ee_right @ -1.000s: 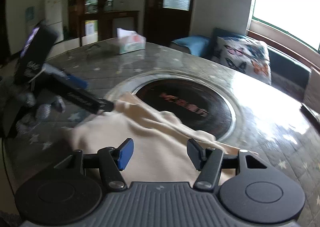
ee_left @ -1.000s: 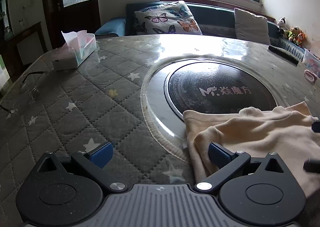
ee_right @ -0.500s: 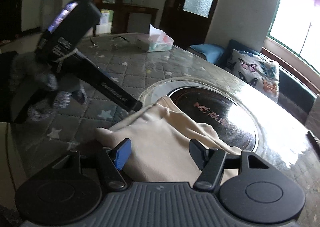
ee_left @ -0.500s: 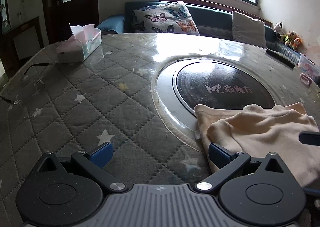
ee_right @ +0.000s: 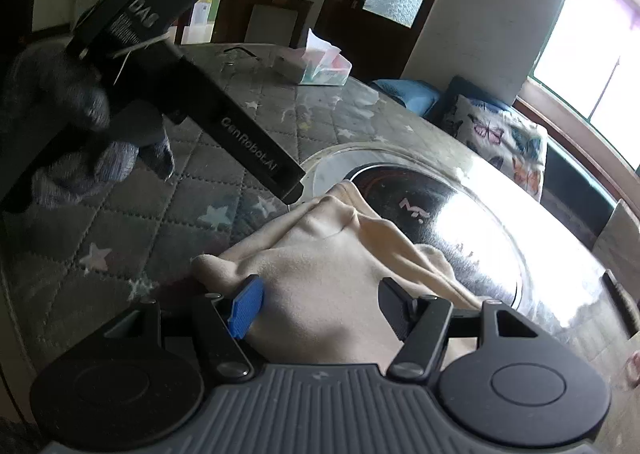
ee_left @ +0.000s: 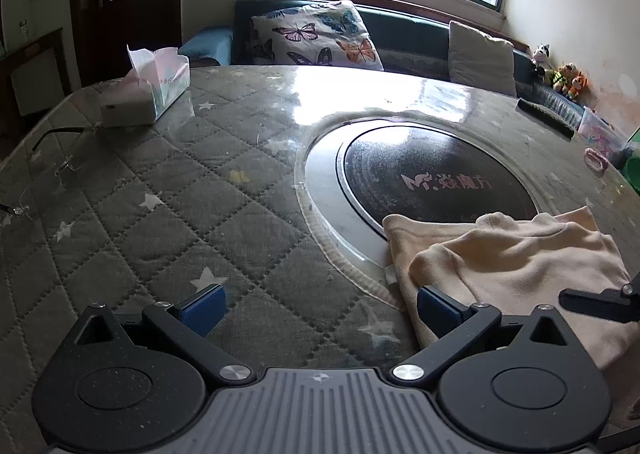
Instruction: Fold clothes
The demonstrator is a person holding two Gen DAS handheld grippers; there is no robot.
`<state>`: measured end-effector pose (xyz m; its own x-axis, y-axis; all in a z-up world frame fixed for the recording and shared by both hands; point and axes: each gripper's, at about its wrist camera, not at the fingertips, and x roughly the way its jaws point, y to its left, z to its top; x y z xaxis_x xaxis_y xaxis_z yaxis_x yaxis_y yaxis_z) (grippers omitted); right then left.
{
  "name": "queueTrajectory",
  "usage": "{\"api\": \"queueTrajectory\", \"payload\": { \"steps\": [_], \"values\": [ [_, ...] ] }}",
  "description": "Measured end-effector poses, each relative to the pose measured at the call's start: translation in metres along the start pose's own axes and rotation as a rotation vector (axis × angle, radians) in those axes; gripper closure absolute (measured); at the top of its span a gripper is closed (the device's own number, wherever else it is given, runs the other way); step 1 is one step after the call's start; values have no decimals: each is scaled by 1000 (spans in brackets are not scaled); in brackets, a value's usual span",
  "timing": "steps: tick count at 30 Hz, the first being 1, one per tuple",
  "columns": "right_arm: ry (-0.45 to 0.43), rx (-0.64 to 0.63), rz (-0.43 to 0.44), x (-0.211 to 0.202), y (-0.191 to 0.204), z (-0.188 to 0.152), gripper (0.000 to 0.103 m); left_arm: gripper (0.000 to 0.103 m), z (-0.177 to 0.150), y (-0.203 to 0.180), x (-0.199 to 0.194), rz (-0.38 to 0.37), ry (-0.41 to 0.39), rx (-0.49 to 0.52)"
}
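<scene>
Cream garment (ee_left: 516, 266) rumpled, partly folded, edge over hotplate (ee_left: 436, 178).

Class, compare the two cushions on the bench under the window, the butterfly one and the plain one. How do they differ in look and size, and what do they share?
The butterfly cushion is white with colourful butterflies printed on it; the plain cushion is an unpatterned pale grey. The butterfly cushion looks larger in the picture than the plain cushion, though it may simply be nearer. Both lean against the back of the dark bench behind the table.
</scene>
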<state>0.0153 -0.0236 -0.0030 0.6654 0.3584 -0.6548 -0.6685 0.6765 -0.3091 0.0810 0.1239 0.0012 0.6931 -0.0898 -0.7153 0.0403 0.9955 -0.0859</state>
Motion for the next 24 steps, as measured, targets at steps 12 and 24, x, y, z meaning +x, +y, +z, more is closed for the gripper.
{"api": "queueTrajectory", "payload": {
  "steps": [12,24],
  "values": [
    [-18,-41,-11,0,5,1,38,0,-10,5,-20,38,-22,-32],
    [-74,-185,107,-21,22,-3,41,0,-13,2,-28,49,-29,-122]
  ]
}}
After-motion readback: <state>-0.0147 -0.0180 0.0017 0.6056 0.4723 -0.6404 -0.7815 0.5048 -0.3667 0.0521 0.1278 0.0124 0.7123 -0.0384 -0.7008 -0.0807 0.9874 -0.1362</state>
